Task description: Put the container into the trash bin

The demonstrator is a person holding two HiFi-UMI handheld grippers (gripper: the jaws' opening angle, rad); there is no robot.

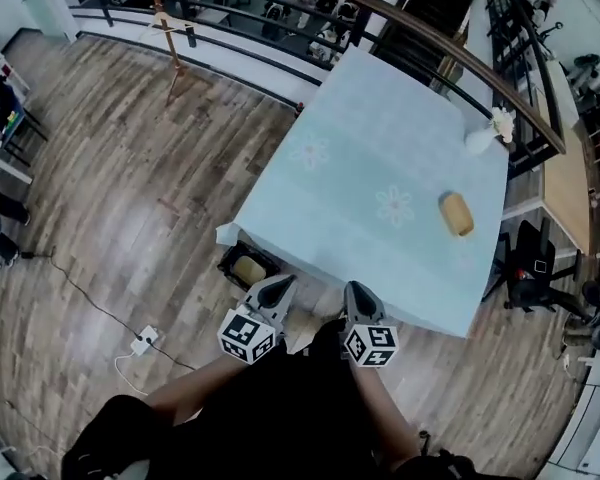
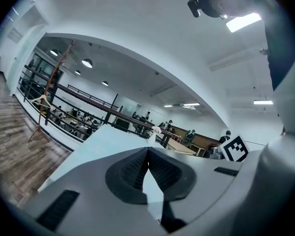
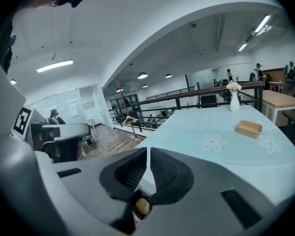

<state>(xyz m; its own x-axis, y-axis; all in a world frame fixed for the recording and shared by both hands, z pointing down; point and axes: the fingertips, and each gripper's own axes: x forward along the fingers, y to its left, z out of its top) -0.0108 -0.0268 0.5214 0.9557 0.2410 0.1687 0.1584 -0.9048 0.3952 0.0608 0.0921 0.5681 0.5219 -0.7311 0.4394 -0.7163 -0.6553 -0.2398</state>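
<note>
While the trash bin [image 1: 227, 259] is sitting on the wooden floor just beside the near-left corner of the bench [image 1: 380, 138], the left gripper [image 1: 277, 288] is hanging next to it with its jaws pressed together on nothing. Beside it, the right gripper [image 1: 357, 290] is hovering at the bench's near edge, its jaws likewise meeting at the tips and carrying nothing. Further right, the container [image 1: 457, 214] is lying on the blue cloth, well apart from both grippers, so the pick-up is not yet begun. To do it well, I am judging that the right gripper should spread its jaws first, reach across, straddle the container's narrower sides and pinch squarely, steering clear of the vase [image 1: 477, 140] beyond it.
</note>
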